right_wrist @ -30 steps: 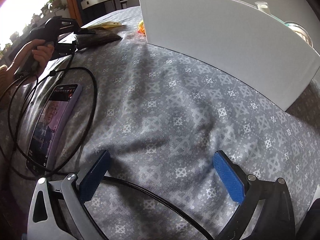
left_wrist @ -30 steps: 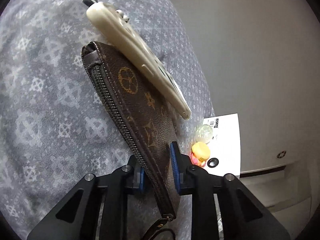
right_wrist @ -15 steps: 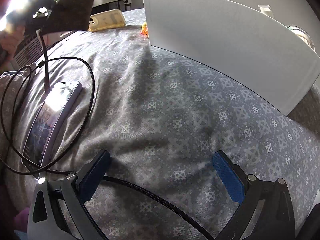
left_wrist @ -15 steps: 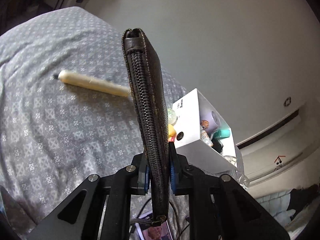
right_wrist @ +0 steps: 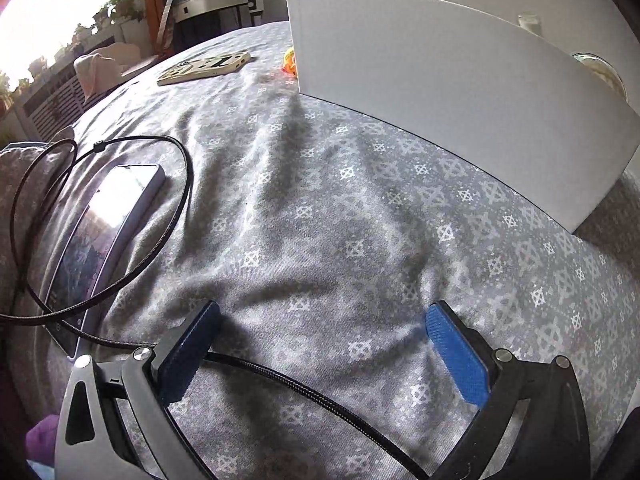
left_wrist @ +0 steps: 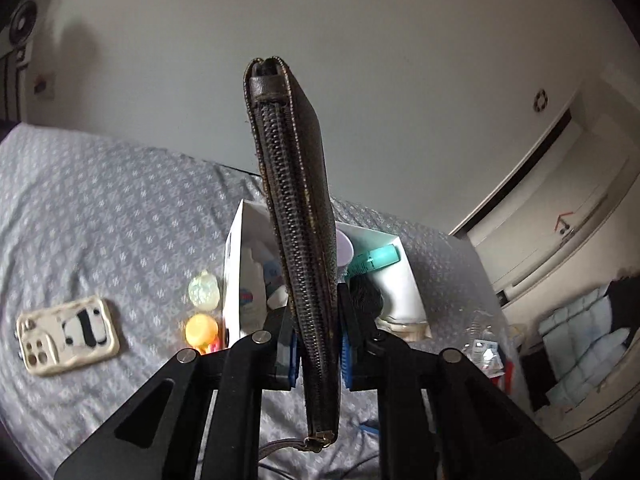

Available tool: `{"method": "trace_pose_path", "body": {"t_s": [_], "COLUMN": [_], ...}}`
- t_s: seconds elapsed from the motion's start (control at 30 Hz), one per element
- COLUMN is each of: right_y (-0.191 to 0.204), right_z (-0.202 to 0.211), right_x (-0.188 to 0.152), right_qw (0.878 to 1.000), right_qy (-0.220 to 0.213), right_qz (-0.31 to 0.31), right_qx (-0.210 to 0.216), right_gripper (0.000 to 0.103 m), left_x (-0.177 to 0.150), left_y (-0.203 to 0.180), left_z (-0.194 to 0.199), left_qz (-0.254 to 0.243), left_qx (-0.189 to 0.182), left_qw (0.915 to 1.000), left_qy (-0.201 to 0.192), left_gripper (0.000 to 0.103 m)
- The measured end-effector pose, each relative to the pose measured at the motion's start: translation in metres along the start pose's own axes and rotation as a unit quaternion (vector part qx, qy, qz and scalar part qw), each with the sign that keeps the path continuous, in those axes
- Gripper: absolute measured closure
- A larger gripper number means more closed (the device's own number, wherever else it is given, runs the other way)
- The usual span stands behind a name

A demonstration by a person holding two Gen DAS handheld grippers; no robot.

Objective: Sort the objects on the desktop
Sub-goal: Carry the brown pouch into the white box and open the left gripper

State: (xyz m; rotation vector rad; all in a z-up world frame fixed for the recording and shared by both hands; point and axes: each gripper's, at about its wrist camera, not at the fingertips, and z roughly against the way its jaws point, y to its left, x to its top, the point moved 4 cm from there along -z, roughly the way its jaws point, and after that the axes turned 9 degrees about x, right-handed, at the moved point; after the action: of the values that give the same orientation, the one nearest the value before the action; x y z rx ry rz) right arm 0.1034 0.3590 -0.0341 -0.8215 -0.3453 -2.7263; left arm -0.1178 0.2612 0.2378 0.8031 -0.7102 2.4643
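Brown leather with a long zipper along its edge is what is seen in the left wrist view: a slim wallet [left_wrist: 298, 240] is pinched on edge between the blue pads of the left gripper [left_wrist: 320, 354], its zipper side turned toward the camera and its far end raised well above the grey patterned cloth [left_wrist: 100, 216]. The wallet is clear of the surface and is seen directly in front of an open white box [left_wrist: 236, 280] that stands on the cloth below it. Inside the box a teal tube [left_wrist: 376, 258], a white bottle and a dark round object are partly visible; the rest is hidden by the wallet. Just beside the box's left wall, a pale translucent trinket [left_wrist: 204, 290] and an orange-yellow toy [left_wrist: 202, 328] are laid on the cloth. Farther left, well apart from the box, a cream phone case with a panda print [left_wrist: 68, 334] is laid flat. In the right wrist view the right gripper [right_wrist: 320, 344] is held low over the cloth with its jaws spread wide and nothing gripped between them; a black braided cable [right_wrist: 280, 376] is passed beneath its fingers. A smartphone [right_wrist: 104, 240] is laid screen up at the left, ringed by the cable's loop.
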Motion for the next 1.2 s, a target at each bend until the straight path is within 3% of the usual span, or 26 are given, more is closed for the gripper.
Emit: {"method": "trace_pose_path", "body": {"t_s": [0.13,0.23,0.33,0.4,0.47,0.6,0.67,0.7,0.77,0.8,0.83,0.93,1.0,1.07,1.13,1.2], "right_y": [0.000,-0.001,-0.001,-0.002,-0.001,0.000,0.001,0.001,0.001,0.001,0.001,0.001,0.001,0.001,0.001,0.001], "right_z": [0.002,0.002,0.001,0.002,0.001,0.000,-0.001,-0.001,-0.001,-0.001,0.000,-0.001,-0.001,0.000,0.000,-0.001], "right_x": [-0.001,-0.001,0.000,0.000,0.001,0.001,0.002,0.002,0.002,0.002,0.001,0.002,0.002,0.002,0.001,0.002], "right_qw": [1.000,1.000,1.000,1.000,1.000,1.000,1.000,1.000,1.000,1.000,1.000,1.000,1.000,1.000,1.000,1.000], "right_qy": [-0.003,-0.006,-0.008,-0.009,-0.010,-0.009,-0.009,-0.009,-0.009,-0.009,-0.009,-0.010,-0.009,-0.009,-0.009,-0.008], "right_qz": [0.000,0.000,-0.001,-0.001,-0.002,-0.001,-0.001,-0.001,-0.001,-0.001,-0.001,0.000,0.000,0.000,0.000,0.001], "right_qx": [0.001,0.002,0.004,0.006,0.006,0.006,0.005,0.005,0.005,0.005,0.005,0.006,0.006,0.006,0.006,0.005], "right_gripper": [0.000,0.000,0.000,0.000,0.000,0.000,0.000,0.000,0.000,0.000,0.000,0.000,0.000,0.000,0.000,0.000], "left_x": [0.016,0.007,-0.018,-0.039,-0.071,-0.128,-0.143,-0.143,-0.136,-0.128,-0.120,-0.097,-0.081,-0.072,-0.075,-0.082], "left_y": [-0.034,-0.064,-0.082,-0.090,-0.103,-0.128,-0.133,-0.134,-0.132,-0.128,-0.124,-0.095,-0.063,-0.029,0.018,0.063], "left_z": [-0.032,-0.061,-0.090,-0.108,-0.116,-0.128,-0.131,-0.129,-0.121,-0.114,-0.104,-0.065,-0.036,-0.006,0.028,0.053], "left_qz": [-0.085,-0.187,-0.274,-0.339,-0.414,-0.560,-0.590,-0.589,-0.561,-0.541,-0.519,-0.426,-0.337,-0.239,-0.142,-0.049], "left_qx": [0.095,0.164,0.198,0.224,0.237,0.256,0.267,0.277,0.289,0.301,0.306,0.297,0.285,0.270,0.251,0.227], "left_qw": [0.9918,0.9685,0.9411,0.9136,0.8782,0.7863,0.7604,0.7566,0.7733,0.7810,0.7921,0.8493,0.8935,0.9299,0.9556,0.9717], "left_qy": [-0.011,-0.017,-0.011,-0.019,-0.034,-0.050,-0.053,-0.060,-0.067,-0.081,-0.095,-0.096,-0.082,-0.071,-0.062,-0.045], "left_gripper": [0.089,0.089,0.089,0.089,0.089,0.084,0.082,0.076,0.048,0.019,0.001,0.000,0.000,0.000,0.000,0.000]}}
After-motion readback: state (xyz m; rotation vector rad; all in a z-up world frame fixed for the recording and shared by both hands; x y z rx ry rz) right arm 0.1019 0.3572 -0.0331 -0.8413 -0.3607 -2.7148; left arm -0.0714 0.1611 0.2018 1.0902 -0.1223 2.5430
